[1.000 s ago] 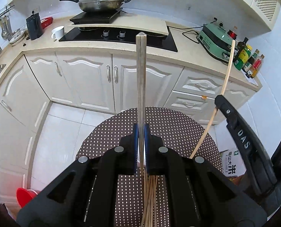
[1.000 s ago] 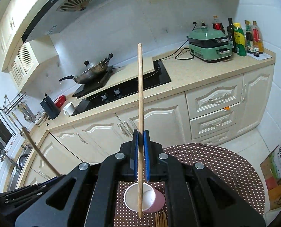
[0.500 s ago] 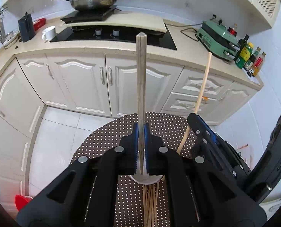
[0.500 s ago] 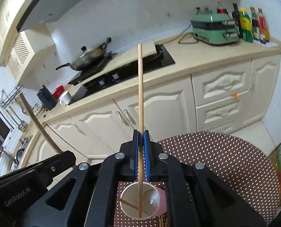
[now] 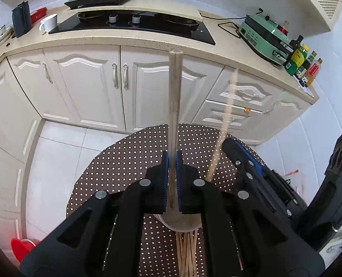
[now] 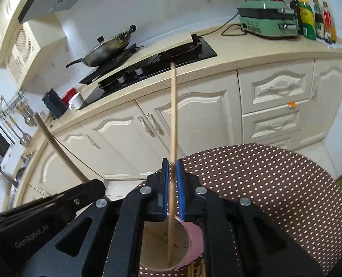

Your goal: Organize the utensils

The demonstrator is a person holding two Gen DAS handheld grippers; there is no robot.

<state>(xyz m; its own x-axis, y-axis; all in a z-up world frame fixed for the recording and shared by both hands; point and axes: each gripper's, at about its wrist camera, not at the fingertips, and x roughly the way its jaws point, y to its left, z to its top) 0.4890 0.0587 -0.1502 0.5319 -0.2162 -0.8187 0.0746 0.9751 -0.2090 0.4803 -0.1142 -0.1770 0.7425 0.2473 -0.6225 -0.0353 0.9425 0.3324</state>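
Two views, differing content. The right wrist view looked straight into the mouth of the pink paper cup (image 6: 195, 235) standing on the dotted round bench (image 6: 263, 184). The left wrist view gave only a sliver of that cup's rim under the tongs, but showed more of the loose chopsticks (image 5: 185, 254) lying flat on the bench just beside the cup. Each view also caught the other tongs from the side.

Left tongs (image 5: 172, 180): pads closed tight on a grey chopstick (image 5: 175, 103), held about upright, lower end over the cup's mouth. Whether that end was inside the cup could not be told.

Right tongs (image 6: 173, 184): jaws opening. The wooden chopstick (image 6: 174, 120) stood between the pads with a slim gap on either side, leaning slightly, its lower end down inside the cup against the bottom.

Counts:
- tongs: two
- upright chopsticks: two, one per tongs
- cups: one
- loose chopsticks on the bench: several, overlapping and partly hidden, so no exact count
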